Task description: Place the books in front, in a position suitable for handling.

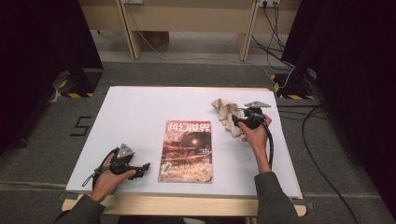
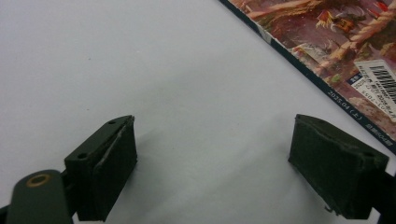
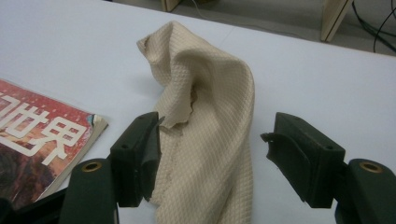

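Note:
A beige waffle-weave cloth (image 1: pixel 225 114) lies crumpled on the white table (image 1: pixel 140 107), right of a magazine (image 1: pixel 187 150) with a red cover. My right gripper (image 1: pixel 237 122) is at the cloth's near end. In the right gripper view the cloth (image 3: pixel 210 116) runs up between the jaws of that gripper (image 3: pixel 215 140), which stand apart without pinching it; the left jaw brushes its edge. The magazine's corner (image 3: pixel 32 140) lies to the left. My left gripper (image 1: pixel 142 169) rests low by the magazine's lower left corner. In its own view the left gripper (image 2: pixel 212 154) is open over bare table, the magazine (image 2: pixel 345 42) just beyond.
Wooden furniture legs (image 1: pixel 133 37) and cables (image 1: pixel 280 37) stand on the floor beyond the table's far edge. Dark curtains (image 1: pixel 42 42) flank both sides. The table's left half is bare white surface.

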`<state>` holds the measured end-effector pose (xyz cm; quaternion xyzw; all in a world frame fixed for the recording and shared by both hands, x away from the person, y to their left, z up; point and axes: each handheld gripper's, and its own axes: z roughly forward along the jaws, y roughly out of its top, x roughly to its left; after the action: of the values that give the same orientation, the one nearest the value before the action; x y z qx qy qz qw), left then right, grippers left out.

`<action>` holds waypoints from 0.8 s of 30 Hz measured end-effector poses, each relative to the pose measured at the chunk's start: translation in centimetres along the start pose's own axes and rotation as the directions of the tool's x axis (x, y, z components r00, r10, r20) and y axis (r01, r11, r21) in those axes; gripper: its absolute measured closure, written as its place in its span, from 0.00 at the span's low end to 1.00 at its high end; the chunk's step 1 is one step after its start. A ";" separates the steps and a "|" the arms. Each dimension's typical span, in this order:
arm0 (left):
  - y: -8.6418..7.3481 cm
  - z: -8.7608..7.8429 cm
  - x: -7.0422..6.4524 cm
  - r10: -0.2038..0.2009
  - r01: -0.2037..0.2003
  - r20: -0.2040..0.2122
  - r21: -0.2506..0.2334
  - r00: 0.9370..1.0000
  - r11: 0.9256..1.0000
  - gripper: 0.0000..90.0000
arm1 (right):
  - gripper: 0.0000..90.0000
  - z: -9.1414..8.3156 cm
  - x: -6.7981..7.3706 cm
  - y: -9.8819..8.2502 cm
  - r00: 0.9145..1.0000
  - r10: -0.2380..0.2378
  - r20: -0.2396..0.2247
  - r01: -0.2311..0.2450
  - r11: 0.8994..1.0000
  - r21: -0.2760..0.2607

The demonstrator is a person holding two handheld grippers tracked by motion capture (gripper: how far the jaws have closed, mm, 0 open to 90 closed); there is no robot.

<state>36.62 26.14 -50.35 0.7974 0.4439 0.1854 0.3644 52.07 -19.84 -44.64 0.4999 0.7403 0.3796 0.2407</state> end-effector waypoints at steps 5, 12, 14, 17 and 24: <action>0.0 0.0 0.0 0.000 0.000 0.000 0.000 1.000 1.000 0.15 | 0.37 1.2 -0.1 0.2 1.000 -0.001 0.008 0.001 1.000 0.030; 0.0 0.0 0.0 -0.001 0.001 0.000 0.000 1.000 1.000 0.15 | 0.37 3.0 -0.4 0.3 1.000 0.013 0.005 -0.013 0.998 0.059; 0.0 0.0 0.0 0.001 -0.001 0.000 0.002 1.000 1.000 0.15 | 0.36 3.4 -0.3 0.3 1.000 0.012 0.002 -0.012 0.998 0.060; 0.0 0.0 0.0 0.000 0.000 0.000 0.000 1.000 1.000 0.15 | 0.35 4.0 -0.1 0.3 1.000 0.022 -0.005 -0.022 0.997 0.074; 0.0 0.0 0.0 0.000 0.000 0.000 0.001 1.000 1.000 0.15 | 0.34 5.3 0.0 0.3 1.000 0.025 0.006 -0.025 0.995 0.094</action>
<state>36.62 26.13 -50.35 0.7975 0.4441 0.1854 0.3639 56.16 -18.07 -47.58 0.5209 0.7505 0.3461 0.2137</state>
